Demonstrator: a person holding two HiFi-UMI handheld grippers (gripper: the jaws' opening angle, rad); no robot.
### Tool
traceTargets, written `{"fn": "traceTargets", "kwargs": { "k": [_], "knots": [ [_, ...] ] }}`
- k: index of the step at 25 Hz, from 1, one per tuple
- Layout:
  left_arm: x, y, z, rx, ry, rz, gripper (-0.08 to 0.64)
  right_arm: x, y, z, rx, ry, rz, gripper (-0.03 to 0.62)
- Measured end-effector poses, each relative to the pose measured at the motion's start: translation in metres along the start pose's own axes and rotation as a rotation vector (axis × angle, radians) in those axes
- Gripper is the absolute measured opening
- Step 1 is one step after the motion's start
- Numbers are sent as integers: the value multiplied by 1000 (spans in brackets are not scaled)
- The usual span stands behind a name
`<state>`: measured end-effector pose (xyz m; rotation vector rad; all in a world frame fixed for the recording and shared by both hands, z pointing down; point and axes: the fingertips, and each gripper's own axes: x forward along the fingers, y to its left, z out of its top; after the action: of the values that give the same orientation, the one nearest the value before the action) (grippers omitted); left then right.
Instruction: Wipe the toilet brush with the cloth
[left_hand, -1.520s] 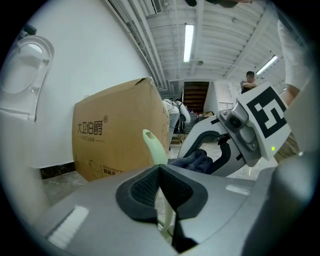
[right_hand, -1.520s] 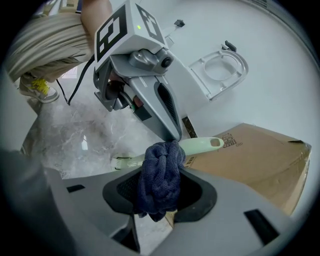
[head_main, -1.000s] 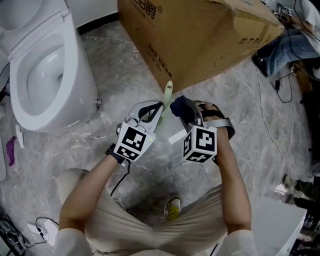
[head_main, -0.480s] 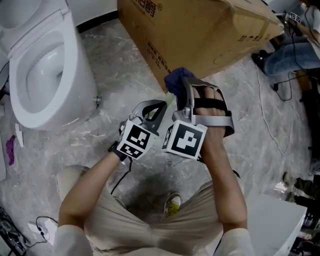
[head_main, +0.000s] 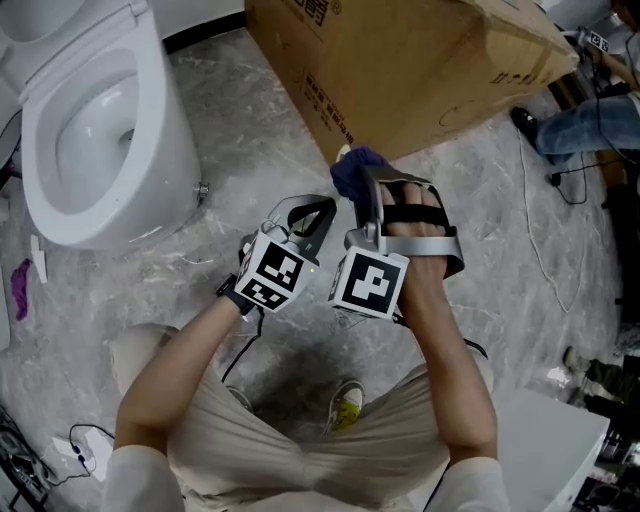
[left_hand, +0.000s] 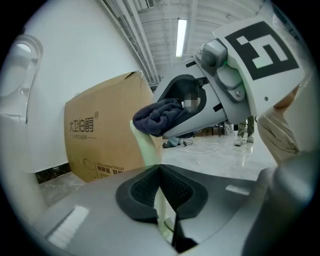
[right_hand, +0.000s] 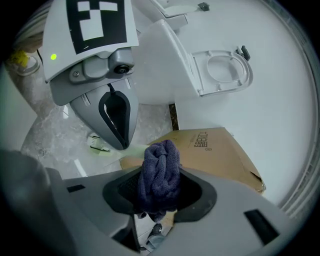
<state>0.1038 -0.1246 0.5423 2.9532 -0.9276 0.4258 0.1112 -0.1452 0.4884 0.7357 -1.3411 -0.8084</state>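
The left gripper (left_hand: 161, 192) is clamped shut on the brush (left_hand: 146, 147) by its thin pale handle. The right gripper (right_hand: 160, 194) pinches the cloth (right_hand: 159, 167) against the brush's far end. Pressing hard there could lever the handle out of that narrow grip, or drag the cloth loose.

Right there on the cardboard box (left_hand: 111, 150): large Chinese brand characters with an ® mark, then "INTELLIGENT TOILET" in small capitals underneath. More tiny Chinese print alongside, too fine to read.
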Motion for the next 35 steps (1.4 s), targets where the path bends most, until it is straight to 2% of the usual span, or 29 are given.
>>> {"fn": "traceTargets", "kwargs": {
  "k": [8,12,15,18,26,35],
  "knots": [
    [-7,9,1,4,12,-12,2,1,4,0,-32,10,-15,156],
    [-21,27,-2,-58,51,2,2,-3,6,11,-18,6,-6,156],
    [-19,34,-19,-84,100,26,2,-12,-9,13,-45,23,-84,156],
    [-11,31,-34,-58,127,17,2,-19,-21,21,-29,5,-141,156],
    [-3,12,-47,-46,143,-54,2,-10,-5,27,-58,-12,-119,156],
    [-7,20,-41,-58,128,-31,2,-5,19,31,-77,-19,-85,156]
  ]
}}
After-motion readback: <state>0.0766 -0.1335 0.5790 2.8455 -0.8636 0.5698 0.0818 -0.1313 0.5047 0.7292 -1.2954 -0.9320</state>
